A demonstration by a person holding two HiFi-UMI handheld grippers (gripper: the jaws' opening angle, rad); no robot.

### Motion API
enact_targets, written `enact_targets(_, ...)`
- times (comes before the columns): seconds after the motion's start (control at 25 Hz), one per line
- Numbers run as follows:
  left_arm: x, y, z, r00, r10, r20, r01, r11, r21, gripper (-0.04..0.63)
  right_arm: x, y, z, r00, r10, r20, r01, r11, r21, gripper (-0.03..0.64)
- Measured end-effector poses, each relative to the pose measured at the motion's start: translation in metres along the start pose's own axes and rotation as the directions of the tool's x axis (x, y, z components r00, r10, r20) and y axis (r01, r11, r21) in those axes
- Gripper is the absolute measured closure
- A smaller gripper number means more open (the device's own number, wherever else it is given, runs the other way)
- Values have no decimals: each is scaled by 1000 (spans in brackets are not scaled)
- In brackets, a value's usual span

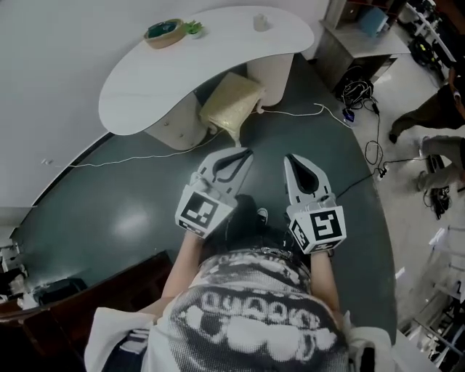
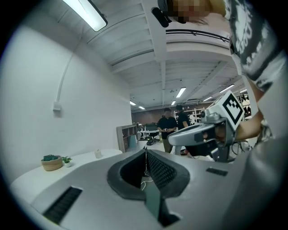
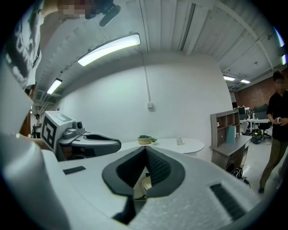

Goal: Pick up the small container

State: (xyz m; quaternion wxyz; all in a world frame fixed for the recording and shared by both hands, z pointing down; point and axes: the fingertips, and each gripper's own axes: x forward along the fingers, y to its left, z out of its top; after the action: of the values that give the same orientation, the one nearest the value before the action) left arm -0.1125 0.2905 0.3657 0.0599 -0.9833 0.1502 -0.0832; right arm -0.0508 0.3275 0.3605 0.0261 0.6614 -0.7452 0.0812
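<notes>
The small container [image 1: 260, 22] is a pale little cup near the far right end of the curved white table [image 1: 218, 65]. It shows tiny in the left gripper view [image 2: 97, 154] and in the right gripper view [image 3: 179, 141]. My left gripper [image 1: 244, 152] and right gripper [image 1: 289, 158] hover side by side above the dark floor, close to my body and well short of the table. Both point towards the table. Each one's jaws meet at the tips with nothing between them, seen at the left gripper [image 2: 145, 151] and the right gripper [image 3: 145, 148].
A woven bowl [image 1: 164, 33] and a small green plant [image 1: 192, 28] sit at the table's left end. A beige cushion [image 1: 231, 102] lies under the table, with a white cable [image 1: 305, 112] along the floor. A grey cabinet [image 1: 349, 43] and a person [image 3: 276, 130] are to the right.
</notes>
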Motion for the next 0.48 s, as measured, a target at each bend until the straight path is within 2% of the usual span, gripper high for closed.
enact_targets(0.32, 16, -19, 4, 1000, 4, -20, -4, 1000, 20, 589, -12, -11, -12, 999, 40, -14, -40, 999, 1, 621)
enact_targets(0.48, 21, -23, 7, 999, -16, -45, 18, 999, 42, 589, -11, -15, -15, 999, 40, -17, -40, 999, 8, 621)
